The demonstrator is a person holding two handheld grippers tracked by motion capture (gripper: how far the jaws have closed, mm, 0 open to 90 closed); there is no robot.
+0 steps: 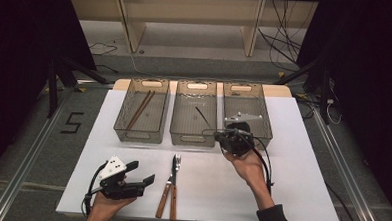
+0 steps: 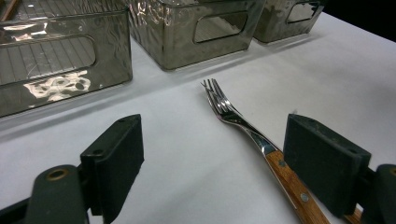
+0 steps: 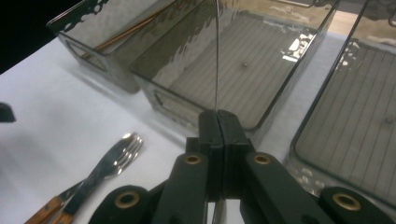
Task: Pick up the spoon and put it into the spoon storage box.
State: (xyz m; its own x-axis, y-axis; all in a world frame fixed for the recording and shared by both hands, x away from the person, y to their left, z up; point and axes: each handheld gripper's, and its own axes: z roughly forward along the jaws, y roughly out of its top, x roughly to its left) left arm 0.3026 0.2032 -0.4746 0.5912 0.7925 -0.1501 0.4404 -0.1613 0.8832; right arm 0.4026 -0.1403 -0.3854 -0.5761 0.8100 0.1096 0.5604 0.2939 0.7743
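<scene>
Smoked clear plastic forms the three bins in a row at the far side of the white tabletop (image 1: 302, 160). The right gripper (image 3: 218, 113) is clamped on a thin metal blade (image 3: 216, 56) — seen edge-on, likely a knife — which stands up from the closed jaws over the middle bin (image 3: 280, 88). In the high view this gripper (image 1: 218, 135) sits at the near rim of the middle bin (image 1: 193, 139), by the right bin (image 1: 264, 113). The left bin (image 1: 139, 134) holds two brown chopsticks (image 1: 140, 109). The left gripper (image 2: 212, 154) rests low at the near left of the tabletop, jaws wide apart and holding nothing — a wood-handled fork (image 2: 243, 123) lies between its pads, touching neither. In the high view the fork (image 1: 175, 182) lies beside a second wood-handled utensil (image 1: 163, 199).
</scene>
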